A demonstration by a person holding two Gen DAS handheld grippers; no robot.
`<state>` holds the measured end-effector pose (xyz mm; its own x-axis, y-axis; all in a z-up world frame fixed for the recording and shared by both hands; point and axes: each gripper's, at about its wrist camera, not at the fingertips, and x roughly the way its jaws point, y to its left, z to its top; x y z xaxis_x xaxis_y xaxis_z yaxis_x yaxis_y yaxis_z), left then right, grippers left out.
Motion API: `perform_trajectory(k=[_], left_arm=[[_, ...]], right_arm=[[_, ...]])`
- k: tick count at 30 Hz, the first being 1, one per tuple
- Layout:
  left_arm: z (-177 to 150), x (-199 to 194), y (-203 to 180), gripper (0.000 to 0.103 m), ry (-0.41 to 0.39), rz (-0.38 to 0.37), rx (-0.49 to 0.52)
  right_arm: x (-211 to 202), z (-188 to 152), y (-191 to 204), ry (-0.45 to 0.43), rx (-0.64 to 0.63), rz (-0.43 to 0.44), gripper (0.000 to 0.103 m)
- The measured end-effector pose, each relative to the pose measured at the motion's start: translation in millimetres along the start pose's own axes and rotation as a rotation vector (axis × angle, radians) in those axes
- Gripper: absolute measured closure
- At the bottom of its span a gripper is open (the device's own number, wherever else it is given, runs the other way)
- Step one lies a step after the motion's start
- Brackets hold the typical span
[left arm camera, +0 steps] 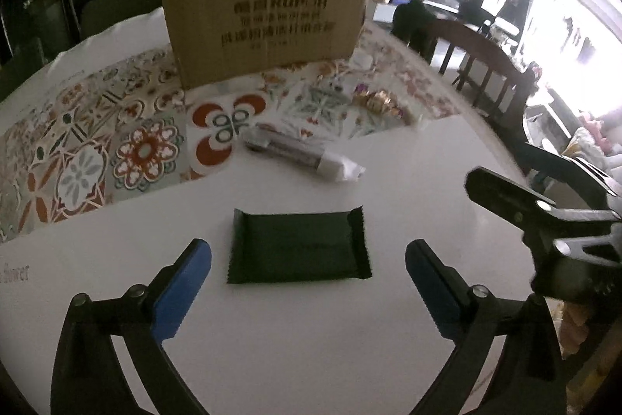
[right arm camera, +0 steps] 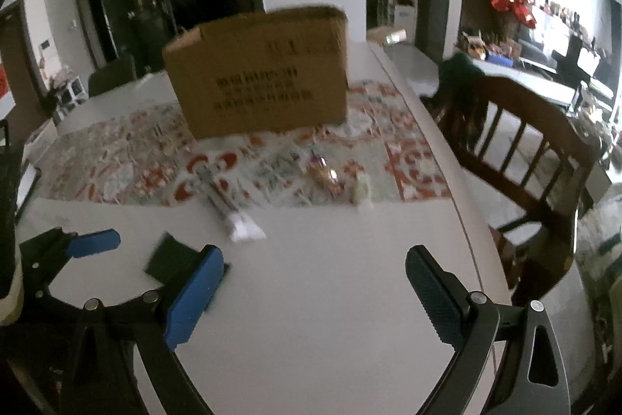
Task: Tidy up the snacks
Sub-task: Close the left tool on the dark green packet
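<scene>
The dark green snack packet (left arm camera: 298, 246) lies flat on the white table (left arm camera: 311, 345), at the lower centre of the left wrist view, just ahead of and between the blue pads of the left hand-held gripper (left arm camera: 308, 288), whose jaws stand wide and hold nothing. This looks like the approach to a first pick. The next move calls for lowering the pads to straddle the thin packet and closing on its edges, then carrying it to the cardboard box (left arm camera: 264, 10) at the upper centre. The right hand-held gripper (right arm camera: 314, 292) is also spread wide and empty. A silver-wrapped snack (left arm camera: 299, 152) and a gold-wrapped one (left arm camera: 379, 100) wait farther up, near the patterned mat (left arm camera: 97, 131).
</scene>
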<state>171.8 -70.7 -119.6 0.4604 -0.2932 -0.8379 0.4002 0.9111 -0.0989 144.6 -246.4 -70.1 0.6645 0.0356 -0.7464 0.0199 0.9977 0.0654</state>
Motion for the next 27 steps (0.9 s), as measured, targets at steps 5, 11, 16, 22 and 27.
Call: perform_trajectory(k=[5,11,16,22,27], left_arm=[[-4,18,-3,0.001,0.031,0.027,0.000],[-7,36,-2,0.001,0.073,0.070,-0.018],[-9,41,-2,0.001,0.061,0.102,-0.018],[-11,36,-1,0.016,0.014,0.091,-0.022],[-12,30,2,0.028,-0.014,0.083,-0.022]], right_arm=[[12,-12,-6,0.050,0.013,-0.008,0.007],[22,-17,-7,0.083,0.022,-0.018,0.007],[27,-17,-6,0.095,0.026,-0.018,0.007],[31,-19,-6,0.108,0.026,-0.020,0.007],[33,-21,-4,0.119,0.024,-0.015,0.007]])
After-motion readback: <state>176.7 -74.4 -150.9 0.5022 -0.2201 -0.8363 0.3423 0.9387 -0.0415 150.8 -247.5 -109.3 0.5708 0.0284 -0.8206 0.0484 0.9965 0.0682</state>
